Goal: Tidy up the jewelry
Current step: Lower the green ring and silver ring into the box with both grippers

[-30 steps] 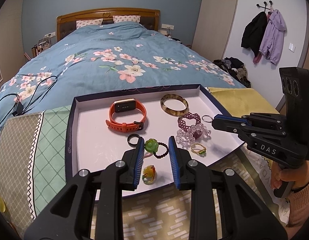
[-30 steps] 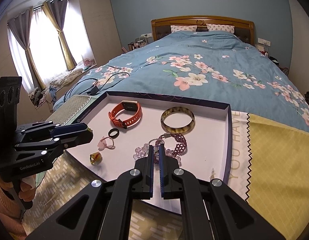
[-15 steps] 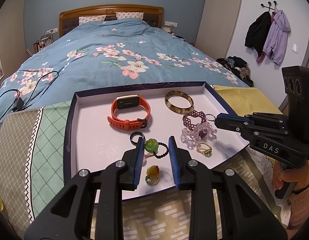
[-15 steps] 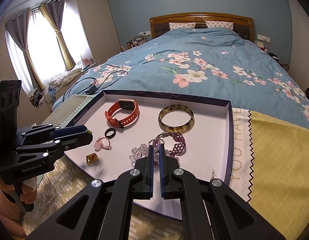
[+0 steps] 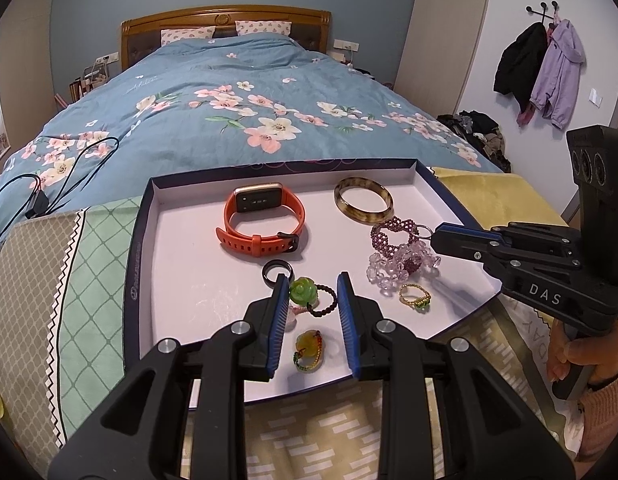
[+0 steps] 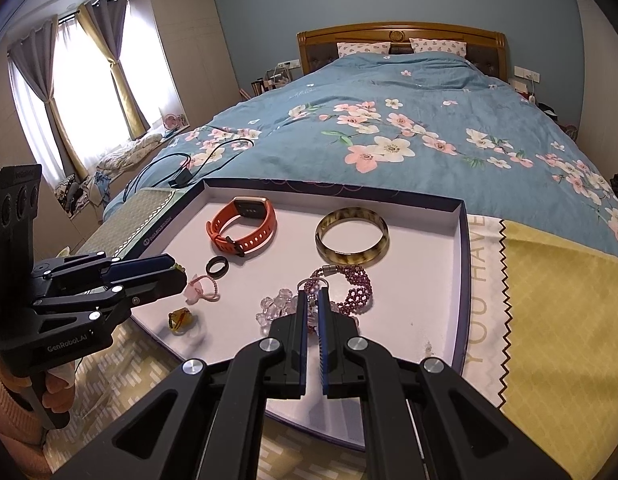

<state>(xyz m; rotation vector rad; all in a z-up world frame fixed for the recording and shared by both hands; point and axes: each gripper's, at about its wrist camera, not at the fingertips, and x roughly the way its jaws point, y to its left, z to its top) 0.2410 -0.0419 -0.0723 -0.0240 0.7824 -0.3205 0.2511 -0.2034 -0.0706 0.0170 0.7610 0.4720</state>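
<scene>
The jewelry lies in a shallow white tray (image 5: 177, 264) with dark walls, set on patterned cloths at the foot of the bed (image 5: 229, 92).

The left wrist view shows the left gripper (image 5: 312, 286) with its fingers spread apart, holding nothing, hovering over a green rose charm on a dark bead loop (image 5: 305, 293). A small yellow-green beaded ring (image 5: 307, 350) sits at 6 o'clock from the charm, a black ring (image 5: 275, 271) at 11 o'clock. Only this view shows the gold ring with green stones (image 5: 415, 299) lying under the right gripper (image 5: 434, 240).

The right wrist view shows what that one cannot settle: the right gripper's (image 6: 314, 295) fingers stand nearly together around the metal ring of the purple and clear beaded keychain (image 6: 349, 286); actual contact cannot be told. An orange watch (image 6: 245, 226) lies at 10 o'clock from it, a tortoiseshell bangle (image 6: 352, 236) at 12 o'clock. Curtains (image 6: 109, 72) at the window appear only here; the left view alone shows coats (image 5: 541, 68) on wall hooks.
</scene>
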